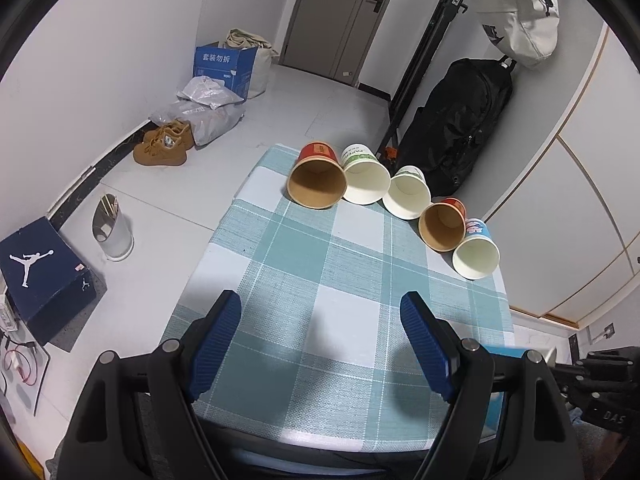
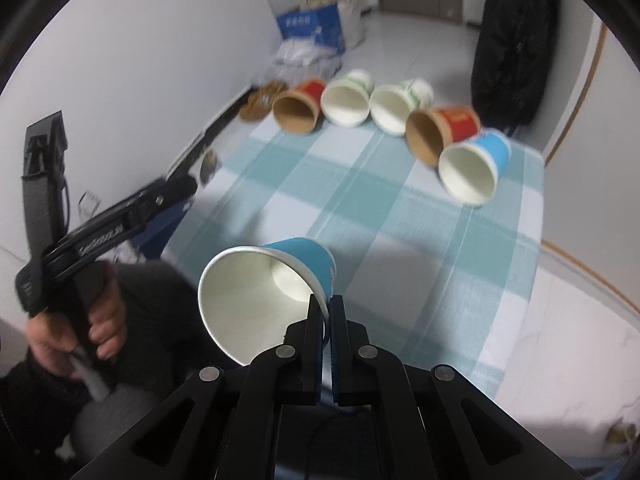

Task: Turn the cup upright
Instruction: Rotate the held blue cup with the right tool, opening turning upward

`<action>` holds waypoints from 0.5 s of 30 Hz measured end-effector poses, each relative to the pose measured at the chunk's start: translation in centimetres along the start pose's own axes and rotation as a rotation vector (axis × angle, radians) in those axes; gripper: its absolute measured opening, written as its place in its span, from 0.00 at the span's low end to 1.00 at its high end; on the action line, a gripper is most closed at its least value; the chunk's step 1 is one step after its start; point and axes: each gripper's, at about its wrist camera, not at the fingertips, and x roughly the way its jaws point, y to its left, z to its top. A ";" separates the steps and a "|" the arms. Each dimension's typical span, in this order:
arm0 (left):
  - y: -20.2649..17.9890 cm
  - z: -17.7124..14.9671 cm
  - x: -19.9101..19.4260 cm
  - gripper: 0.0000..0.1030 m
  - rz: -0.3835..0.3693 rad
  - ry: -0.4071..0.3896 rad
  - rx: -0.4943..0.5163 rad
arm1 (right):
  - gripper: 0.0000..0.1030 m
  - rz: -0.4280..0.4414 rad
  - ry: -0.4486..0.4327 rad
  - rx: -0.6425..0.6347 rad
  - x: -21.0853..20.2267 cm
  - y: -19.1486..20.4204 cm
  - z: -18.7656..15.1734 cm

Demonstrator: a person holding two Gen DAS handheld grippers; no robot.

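The right gripper [image 2: 327, 312] pinches a tilted blue cup's [image 2: 280, 280] rim above the table's [image 2: 360, 208] near edge, while the left gripper [image 1: 322, 320] gapes wide.

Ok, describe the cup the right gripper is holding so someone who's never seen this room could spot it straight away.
Start at the table with the teal-and-white checked cloth. Five paper cups lie on their sides in a row along its far edge; nearer the camera, one blue cup is apart from them. Its wall is pinched at the rim by the right gripper, and it is tilted, its white inside facing the camera.
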 end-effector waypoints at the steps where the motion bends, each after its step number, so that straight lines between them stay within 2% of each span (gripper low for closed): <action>1: 0.1 0.1 0.1 0.76 -0.002 0.004 -0.005 | 0.02 -0.004 0.031 -0.006 0.0 -0.1 0.2; 4: 0.5 0.2 0.4 0.76 -0.021 0.026 -0.030 | 0.02 0.001 0.098 -0.010 0.2 -0.4 0.9; 6: 0.7 0.3 0.5 0.76 -0.029 0.035 -0.043 | 0.02 0.023 0.109 0.005 0.6 -0.8 1.5; 10: 0.5 0.5 0.5 0.76 -0.027 0.030 -0.039 | 0.02 0.030 0.151 0.044 2.4 -1.6 2.0; 15: 0.0 0.4 1.0 0.76 -0.045 0.067 -0.009 | 0.02 0.075 0.214 0.126 4.8 -2.6 2.9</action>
